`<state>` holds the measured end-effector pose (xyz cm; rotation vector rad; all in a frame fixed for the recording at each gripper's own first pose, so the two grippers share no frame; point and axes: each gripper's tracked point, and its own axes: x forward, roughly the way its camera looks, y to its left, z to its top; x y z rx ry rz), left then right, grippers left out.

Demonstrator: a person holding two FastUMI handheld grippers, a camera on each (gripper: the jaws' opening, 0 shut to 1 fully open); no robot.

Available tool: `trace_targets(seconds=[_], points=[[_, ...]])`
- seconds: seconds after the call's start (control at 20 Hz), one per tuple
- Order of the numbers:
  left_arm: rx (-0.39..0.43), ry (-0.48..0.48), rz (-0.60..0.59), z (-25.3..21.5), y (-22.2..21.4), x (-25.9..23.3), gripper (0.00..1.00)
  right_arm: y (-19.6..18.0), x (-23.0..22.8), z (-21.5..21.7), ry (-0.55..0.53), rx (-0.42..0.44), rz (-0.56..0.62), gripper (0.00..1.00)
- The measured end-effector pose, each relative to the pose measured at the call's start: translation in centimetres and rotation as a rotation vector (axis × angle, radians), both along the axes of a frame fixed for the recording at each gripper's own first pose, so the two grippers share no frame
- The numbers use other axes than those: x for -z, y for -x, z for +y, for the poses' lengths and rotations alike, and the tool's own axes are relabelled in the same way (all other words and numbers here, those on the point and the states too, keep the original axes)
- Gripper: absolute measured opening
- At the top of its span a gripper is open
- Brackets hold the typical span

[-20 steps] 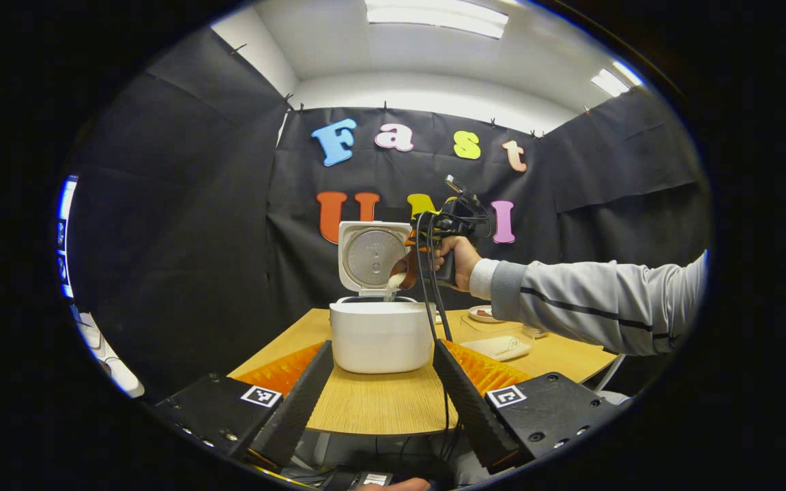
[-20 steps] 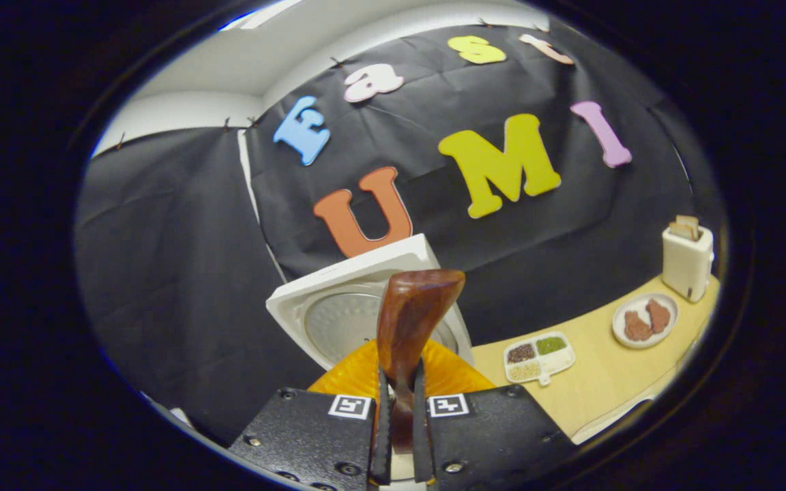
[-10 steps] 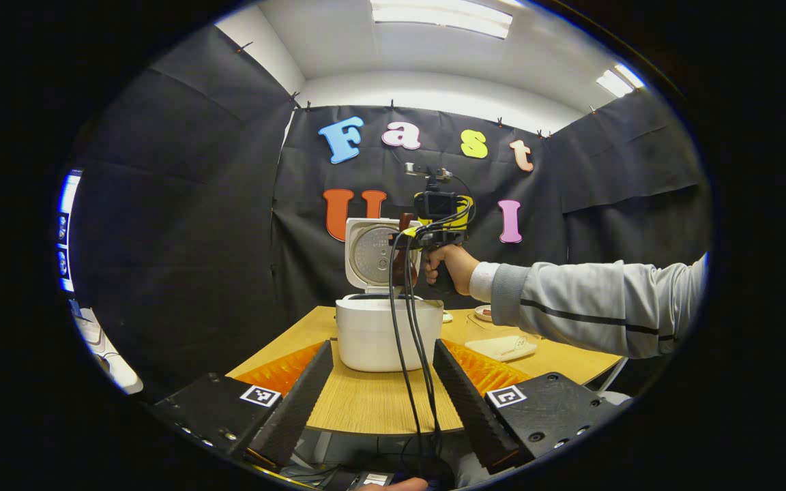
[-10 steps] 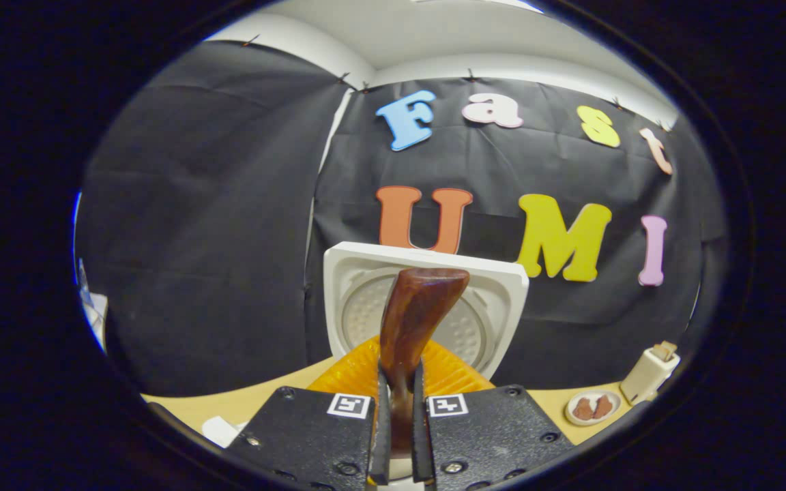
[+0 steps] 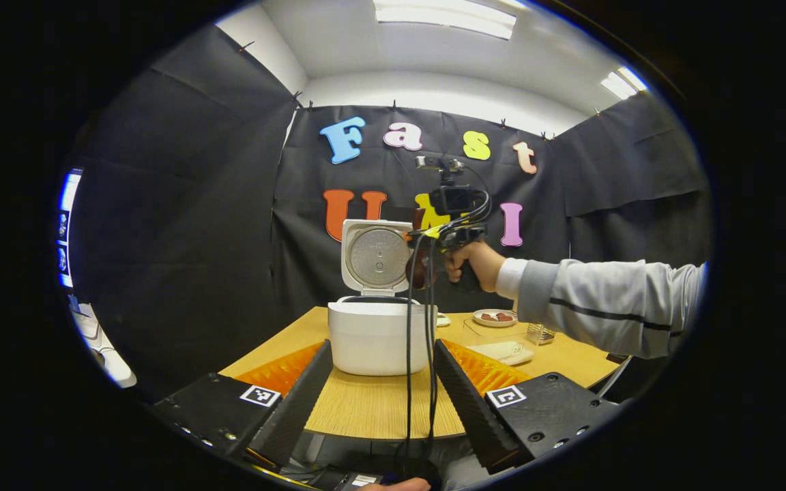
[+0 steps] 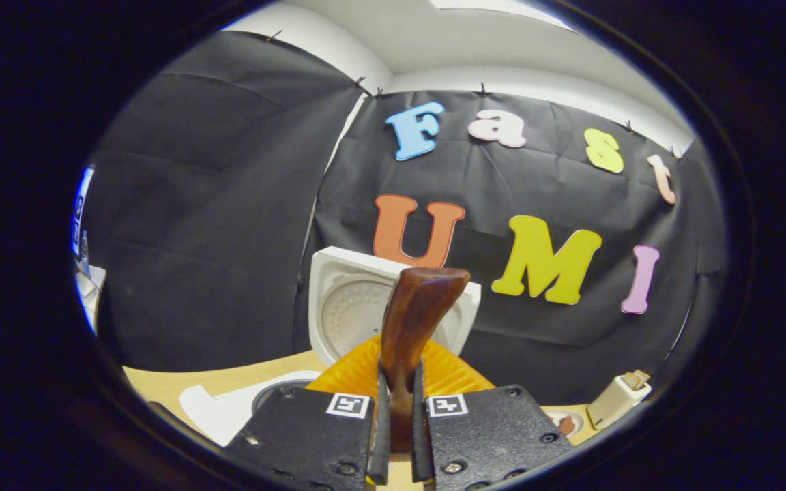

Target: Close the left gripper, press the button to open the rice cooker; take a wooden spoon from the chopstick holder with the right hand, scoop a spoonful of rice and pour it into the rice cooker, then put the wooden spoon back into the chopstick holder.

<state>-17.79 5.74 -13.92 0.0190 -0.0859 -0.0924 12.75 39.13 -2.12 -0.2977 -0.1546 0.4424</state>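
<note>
The white rice cooker (image 5: 374, 337) stands on the wooden table (image 5: 372, 409) with its lid (image 5: 376, 256) raised. My left gripper (image 5: 383, 345) is open in front of it, a finger on each side and apart from the cooker. A hand holds my right gripper (image 5: 453, 228) in the air just right of the lid. In the right gripper view my right gripper (image 6: 400, 374) is shut on the handle of the brown wooden spoon (image 6: 420, 303), which points up in front of the lid (image 6: 345, 307). The spoon's bowl faces away, so what it holds is hidden.
To the right of the cooker sit a clear box of rice (image 5: 502, 351), a wire holder (image 5: 540, 333) and a plate with brown food (image 5: 495, 317). A white toaster (image 6: 617, 401) stands at the table's far right. Black cables (image 5: 419, 341) hang from the right gripper across the cooker.
One second ago rice was falling from the tilted spoon into the cooker. The right gripper has since turned level and drifted right, away from the lid. My left gripper stayed put.
</note>
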Motion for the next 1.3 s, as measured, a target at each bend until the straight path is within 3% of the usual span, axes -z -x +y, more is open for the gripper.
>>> trace_targets(seconds=[0.05, 0.25, 0.3, 0.35, 0.55, 0.95, 1.3], points=[[-0.004, -0.007, 0.010, 0.0, -0.4, 0.1, 0.94, 0.4, -0.7, -1.7, -0.013, 0.007, 0.003, 0.18], [-0.052, -0.037, 0.018, -0.2, -0.8, -1.1, 0.94, 1.6, -3.3, -8.9, -0.037, 0.035, -0.004, 0.18], [-0.063, -0.034, 0.011, -0.4, -0.9, -1.7, 0.84, 1.8, -3.8, -10.9, -0.049, 0.046, -0.002, 0.18], [-0.066, -0.030, 0.007, -0.7, -0.9, -2.0, 0.94, 1.9, -4.2, -12.8, -0.061, 0.059, 0.001, 0.18], [-0.096, -0.022, -0.026, -1.5, -1.3, -4.2, 0.94, 2.1, -4.9, -20.4, -0.095, 0.107, 0.002, 0.18], [-0.089, -0.015, -0.036, -5.0, -3.3, -6.6, 0.95, -0.6, -3.4, -34.3, -0.223, 0.230, 0.080, 0.18], [-0.082, -0.019, -0.047, -8.5, -5.7, -7.0, 0.94, -2.8, 2.8, -41.3, -0.314, 0.331, 0.197, 0.19]])
